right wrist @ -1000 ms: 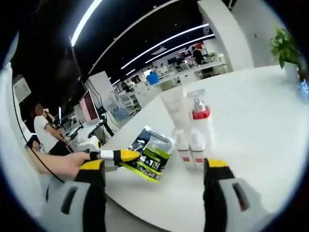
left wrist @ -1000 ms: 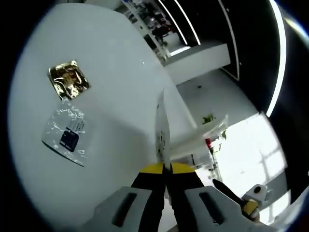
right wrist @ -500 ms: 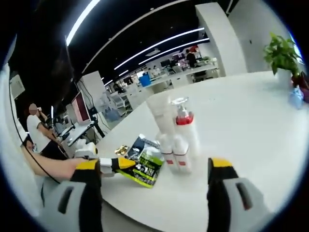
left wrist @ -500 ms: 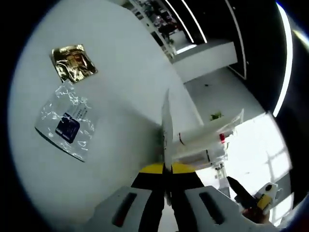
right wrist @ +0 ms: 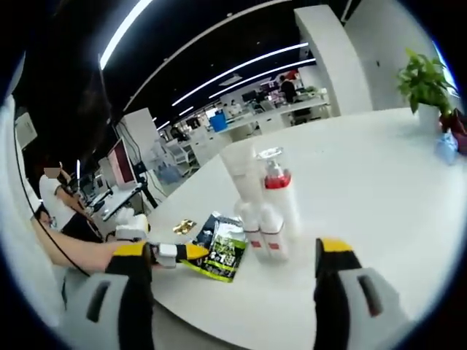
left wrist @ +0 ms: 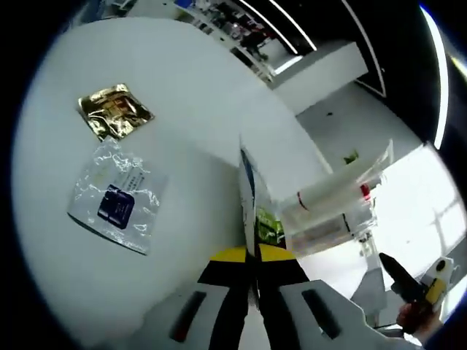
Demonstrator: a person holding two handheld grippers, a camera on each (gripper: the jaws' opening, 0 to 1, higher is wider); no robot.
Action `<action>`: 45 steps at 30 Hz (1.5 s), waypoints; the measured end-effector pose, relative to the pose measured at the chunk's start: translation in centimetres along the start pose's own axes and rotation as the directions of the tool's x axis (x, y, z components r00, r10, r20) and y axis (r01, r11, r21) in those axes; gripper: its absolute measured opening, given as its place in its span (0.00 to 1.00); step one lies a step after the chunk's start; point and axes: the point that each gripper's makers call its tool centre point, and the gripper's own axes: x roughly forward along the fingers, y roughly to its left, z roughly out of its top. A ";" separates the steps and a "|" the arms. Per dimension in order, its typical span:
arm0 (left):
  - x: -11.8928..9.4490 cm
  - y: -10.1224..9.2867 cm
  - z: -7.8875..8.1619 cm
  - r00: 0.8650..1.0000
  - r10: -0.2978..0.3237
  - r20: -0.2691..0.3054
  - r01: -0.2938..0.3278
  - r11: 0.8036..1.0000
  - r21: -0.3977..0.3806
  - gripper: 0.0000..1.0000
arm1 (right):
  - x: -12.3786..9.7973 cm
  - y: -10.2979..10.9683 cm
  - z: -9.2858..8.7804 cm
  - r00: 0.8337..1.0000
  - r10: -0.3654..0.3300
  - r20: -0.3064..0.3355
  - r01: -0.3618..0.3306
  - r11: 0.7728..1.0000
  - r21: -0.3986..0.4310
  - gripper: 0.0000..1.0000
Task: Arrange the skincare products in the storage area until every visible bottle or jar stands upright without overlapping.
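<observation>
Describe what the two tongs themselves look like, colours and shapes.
Both look alike: pale grey bodies with dark slots, black jaws and yellow tips. The left tongs show this up close, the right tongs likewise. A thin dark cable trails beside the person's arm.

In your left gripper view the green sachet (left wrist: 252, 211) shows edge-on, so its print can't be read, and its lower edge is hidden in your left tongs (left wrist: 252, 266). The blue label on the clear sachet (left wrist: 117, 203) is too small to read. In your right gripper view the pump bottle (right wrist: 281, 197) is partly covered by two small bottles (right wrist: 264, 232), and the gold sachet (right wrist: 184, 227) is too small to make out.
</observation>
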 end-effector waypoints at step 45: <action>1.4 -0.3 -0.5 0.956 0.131 -0.262 0.175 0.462 0.870 0.51 | -0.1 -0.1 -0.3 1.000 -0.002 -0.008 0.002 1.000 0.008 0.94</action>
